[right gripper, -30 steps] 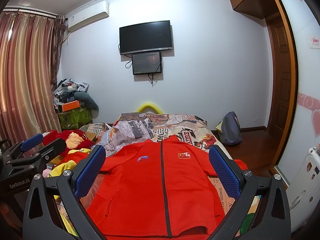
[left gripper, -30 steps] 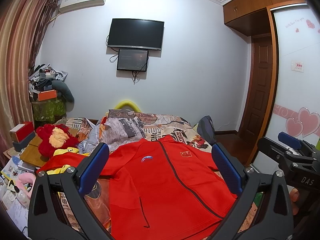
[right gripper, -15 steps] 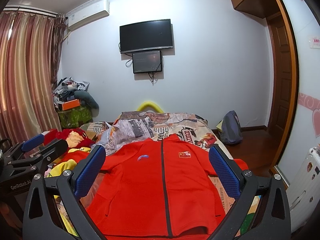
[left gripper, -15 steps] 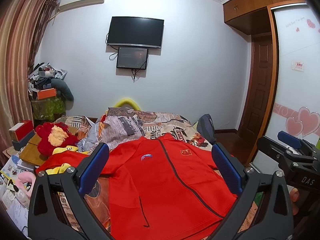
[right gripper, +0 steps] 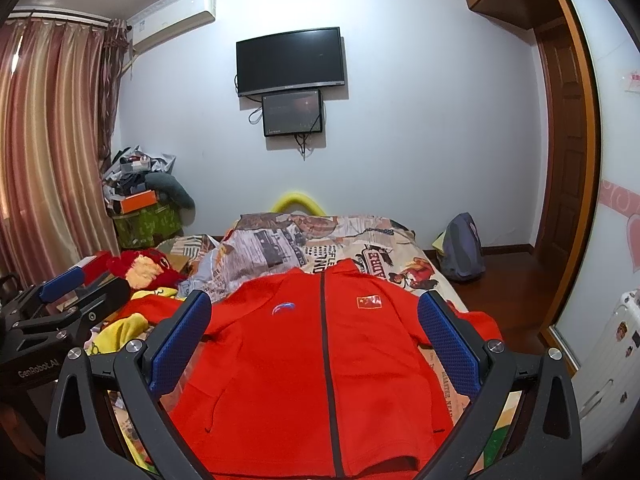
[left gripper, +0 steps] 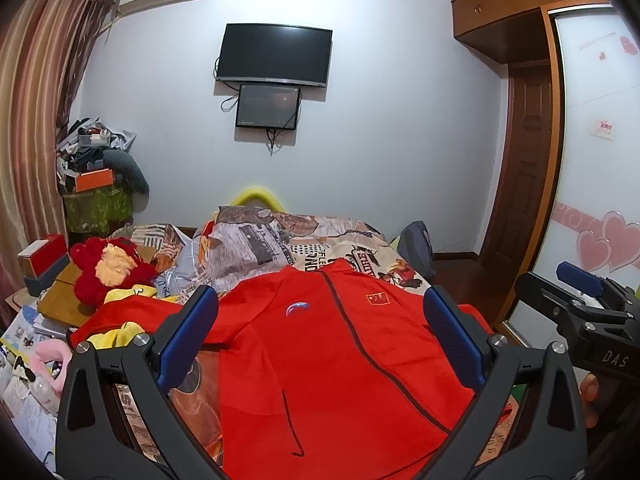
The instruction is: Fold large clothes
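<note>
Spreading across most of the room, a bed (right gripper: 384, 240) covered by a newspaper-print quilt is seen beneath a pale wall, on which a dark television (right gripper: 290, 62) is mounted with a smaller screen (right gripper: 293, 114) fixed just under it. Striped curtains (right gripper: 44, 152) are hung along the left side, and a wooden door (right gripper: 566, 152) is set at the right. On the near half of the bed the red zip jacket (right gripper: 320, 376) is laid flat, front side up and zipped closed, its collar pointed toward the far wall; a small flag badge and a light logo are borne on its chest, and one sleeve is stretched out toward the left. A heap of boxes and bags (right gripper: 140, 188) is piled in the far left corner, and a red and yellow plush toy (left gripper: 106, 270) is lain beside the bed's left edge. A grey backpack (right gripper: 462, 248) is propped on the floor against the far wall. The left gripper (left gripper: 320, 338) is held above the jacket with its blue-padded fingers spread wide apart, nothing being touched. The right gripper (right gripper: 314, 342) is likewise held over the garment, its fingers set well apart and empty.
</note>
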Demonstrator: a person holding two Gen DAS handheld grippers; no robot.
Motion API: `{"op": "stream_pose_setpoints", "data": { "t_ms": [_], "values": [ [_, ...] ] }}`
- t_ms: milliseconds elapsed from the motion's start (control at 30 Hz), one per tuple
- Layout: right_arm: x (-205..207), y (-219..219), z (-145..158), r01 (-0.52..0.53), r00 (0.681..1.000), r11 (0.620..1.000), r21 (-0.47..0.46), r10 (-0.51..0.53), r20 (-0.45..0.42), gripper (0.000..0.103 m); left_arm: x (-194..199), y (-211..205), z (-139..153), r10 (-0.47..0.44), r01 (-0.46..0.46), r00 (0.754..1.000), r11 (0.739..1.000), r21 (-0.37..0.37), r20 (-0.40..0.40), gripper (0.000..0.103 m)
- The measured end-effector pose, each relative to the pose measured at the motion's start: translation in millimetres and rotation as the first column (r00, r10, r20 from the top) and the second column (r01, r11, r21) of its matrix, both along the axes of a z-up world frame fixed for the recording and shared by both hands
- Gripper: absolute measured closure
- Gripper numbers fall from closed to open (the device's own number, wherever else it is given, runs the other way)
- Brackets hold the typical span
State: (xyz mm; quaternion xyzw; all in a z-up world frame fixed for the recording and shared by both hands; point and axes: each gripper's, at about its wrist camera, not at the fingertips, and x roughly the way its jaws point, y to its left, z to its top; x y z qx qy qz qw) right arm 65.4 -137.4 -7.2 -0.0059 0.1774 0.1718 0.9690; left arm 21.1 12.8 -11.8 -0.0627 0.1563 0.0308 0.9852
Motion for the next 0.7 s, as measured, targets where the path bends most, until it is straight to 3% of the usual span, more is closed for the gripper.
{"op": "stream_pose_setpoints", "data": {
  "t_ms": [367,567,700],
  "values": [
    [42,8,-22,-0.014,0.998,1.0,-0.014,0.013,-0.059,0.001,57,37,-25,0.069,-0.07,0.994,0.998,-0.003,-0.084,0.0],
    [84,16,-36,-0.006,0.996,1.0,-0.03,0.003,-0.093,0.001,103,87,-48,0.155,-0.155,0.978,0.988,0.01,-0.137,0.0],
    [113,22,-45,-0.007,0.992,1.0,-0.027,0.004,-0.127,0.001,135,135,-64,0.209,-0.216,0.955,0.976,-0.007,-0.21,0.0]
  ]
}}
